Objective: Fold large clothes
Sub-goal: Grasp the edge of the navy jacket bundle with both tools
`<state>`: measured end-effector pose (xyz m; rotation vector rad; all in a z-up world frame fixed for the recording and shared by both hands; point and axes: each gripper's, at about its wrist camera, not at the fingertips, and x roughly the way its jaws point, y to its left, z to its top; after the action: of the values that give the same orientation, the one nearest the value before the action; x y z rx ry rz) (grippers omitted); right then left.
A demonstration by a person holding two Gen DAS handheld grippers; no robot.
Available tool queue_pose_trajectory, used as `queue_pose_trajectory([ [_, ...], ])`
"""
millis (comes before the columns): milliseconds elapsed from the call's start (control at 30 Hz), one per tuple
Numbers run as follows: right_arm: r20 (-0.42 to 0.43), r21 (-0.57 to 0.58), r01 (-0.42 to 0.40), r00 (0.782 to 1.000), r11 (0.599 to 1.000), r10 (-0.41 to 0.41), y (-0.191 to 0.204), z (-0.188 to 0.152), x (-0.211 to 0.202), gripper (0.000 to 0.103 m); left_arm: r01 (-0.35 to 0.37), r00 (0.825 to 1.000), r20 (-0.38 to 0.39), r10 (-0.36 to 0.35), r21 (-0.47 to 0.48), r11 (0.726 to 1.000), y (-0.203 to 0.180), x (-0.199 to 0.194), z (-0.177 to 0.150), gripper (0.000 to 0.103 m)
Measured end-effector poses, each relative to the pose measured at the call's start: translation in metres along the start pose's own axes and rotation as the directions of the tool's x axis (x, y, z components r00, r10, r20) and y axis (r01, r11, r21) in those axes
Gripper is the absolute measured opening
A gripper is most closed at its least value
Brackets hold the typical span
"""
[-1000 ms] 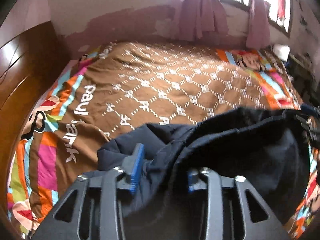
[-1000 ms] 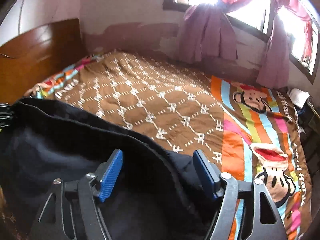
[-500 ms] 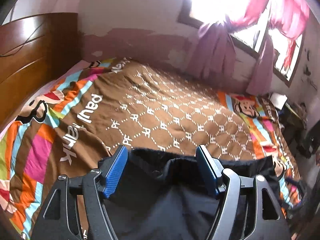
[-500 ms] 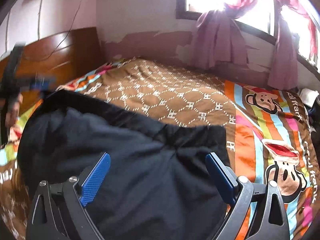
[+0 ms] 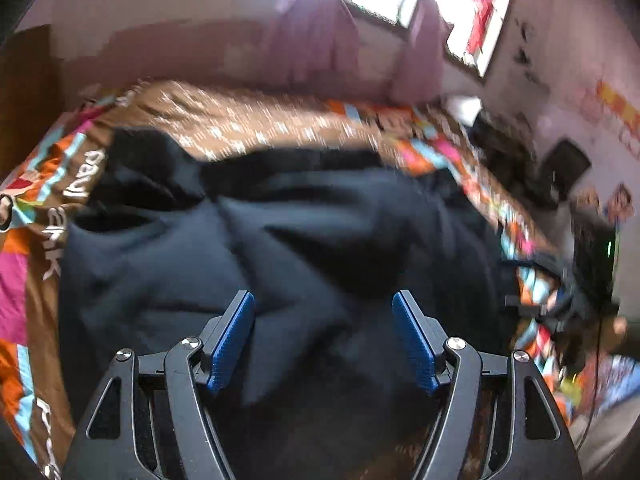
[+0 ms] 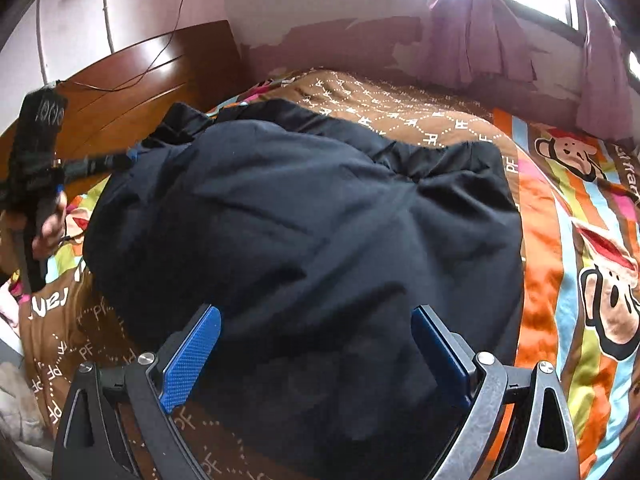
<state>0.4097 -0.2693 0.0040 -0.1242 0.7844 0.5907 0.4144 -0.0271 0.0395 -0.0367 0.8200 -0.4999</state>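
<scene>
Right wrist: dark garment (image 6: pixel 304 216) beyond parted fingers (image 6: pixel 192 356).

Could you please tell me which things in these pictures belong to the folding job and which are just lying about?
Part of the job:
dark garment
left gripper, open
right gripper, open
patterned bedspread it lies on

Just lying about:
pink curtains
wooden headboard
cable on the wall

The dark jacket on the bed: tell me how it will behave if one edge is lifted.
The dark jacket lies in soft mounds and creases on the bedspread, so it will probably drape and sag, not hold shape. It looks puffy, so folds may spring back. Rolling seems unlikely.
</scene>
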Motion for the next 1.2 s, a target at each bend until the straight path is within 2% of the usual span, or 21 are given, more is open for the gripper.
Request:
queue_pose_trajectory([
  [67,-0.015,0.005,-0.001,1.0,1.0,0.002,-0.002,-0.003,0.004,0.096,-0.012,1.0,-0.012,0.012,0.051,0.999,-0.008,0.007,-0.004,0.068],
  [133,-0.024,0.011,0.005,1.0,1.0,-0.005,-0.004,-0.004,0.01,0.096,-0.022,1.0,-0.011,0.023,0.073,0.997,-0.012,0.014,-0.005,0.076],
  [233,-0.034,0.019,0.008,0.999,1.0,-0.008,-0.004,-0.003,0.022,0.096,-0.075,0.997,-0.018,0.077,0.08,0.994,-0.011,0.03,-0.003,0.076],
  [300,-0.032,0.02,0.012,0.999,1.0,-0.011,-0.004,0.0,0.029,0.1,-0.092,0.995,-0.021,0.094,0.076,0.993,-0.008,0.041,0.001,0.077],
  [467,-0.041,0.025,0.006,0.999,1.0,-0.005,-0.009,0.014,0.05,0.103,-0.067,0.997,-0.027,0.067,-0.002,0.998,0.007,0.056,0.009,0.079],
  [633,-0.032,0.094,0.012,0.999,0.995,-0.009,-0.02,0.028,0.063,0.103,-0.142,0.988,-0.062,0.143,0.027,0.99,0.009,0.071,0.024,0.085],
  [767,-0.019,0.122,0.021,1.0,0.992,-0.019,-0.029,0.039,0.074,0.103,-0.178,0.983,-0.038,0.177,-0.03,0.984,0.017,0.077,0.028,0.085],
  [900,-0.003,0.137,0.036,0.999,0.99,-0.035,-0.035,0.054,0.09,0.103,-0.221,0.975,-0.01,0.221,-0.029,0.975,0.025,0.084,0.029,0.086],
  [1100,-0.001,0.167,0.066,0.998,0.984,-0.067,-0.049,0.077,0.111,0.103,-0.236,0.971,0.01,0.239,-0.115,0.965,0.05,0.087,0.051,0.085],
  [1200,0.004,0.189,0.088,0.996,0.978,-0.09,-0.058,0.088,0.116,0.103,-0.264,0.963,0.013,0.268,-0.142,0.954,0.065,0.087,0.061,0.085],
])
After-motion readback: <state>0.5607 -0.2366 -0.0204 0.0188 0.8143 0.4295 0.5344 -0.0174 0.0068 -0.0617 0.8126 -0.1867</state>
